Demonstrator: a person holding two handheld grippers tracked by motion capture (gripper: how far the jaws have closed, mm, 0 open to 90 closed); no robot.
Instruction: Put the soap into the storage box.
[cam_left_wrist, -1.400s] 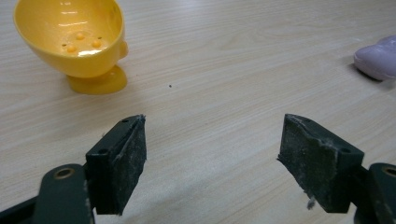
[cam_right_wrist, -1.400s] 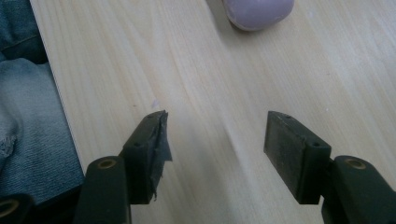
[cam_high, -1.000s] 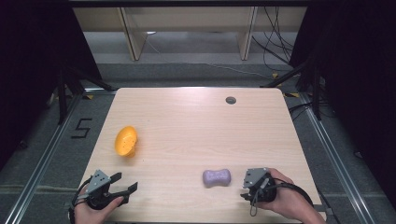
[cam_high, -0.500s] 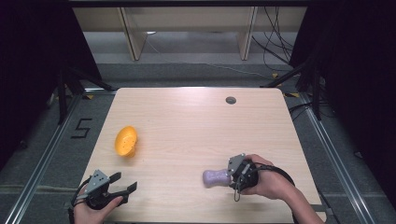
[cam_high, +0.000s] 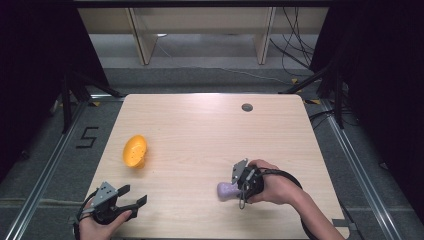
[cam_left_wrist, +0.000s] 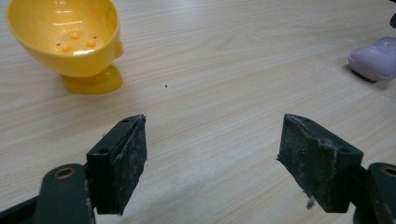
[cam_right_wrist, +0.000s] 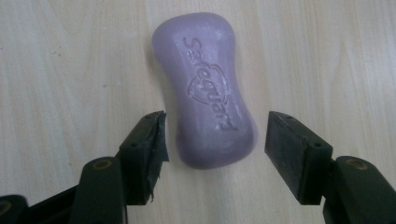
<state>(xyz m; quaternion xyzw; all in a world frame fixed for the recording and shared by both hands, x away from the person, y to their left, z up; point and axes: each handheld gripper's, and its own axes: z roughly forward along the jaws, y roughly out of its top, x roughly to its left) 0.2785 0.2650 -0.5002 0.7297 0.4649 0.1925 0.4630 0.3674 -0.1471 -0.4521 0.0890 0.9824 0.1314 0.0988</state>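
Left gripper (cam_high: 131, 202), jaws spread with nothing between them, rests near the yellow plastic egg-shaped cup (cam_high: 135, 150). Far right of that cup, the purple waisted soap bar (cam_right_wrist: 205, 88) lies flat between the right gripper (cam_right_wrist: 212, 147), whose jaws have just been opening and stand clear of it.

I see the table (cam_high: 200, 130) evenly lit from above, its surroundings dark. Glare sits inside the yellow cup (cam_left_wrist: 65, 35). My close views are sharp.

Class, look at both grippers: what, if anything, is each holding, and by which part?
Nothing is held. The right gripper straddles the soap's near end, pads apart from it; the left gripper is open.
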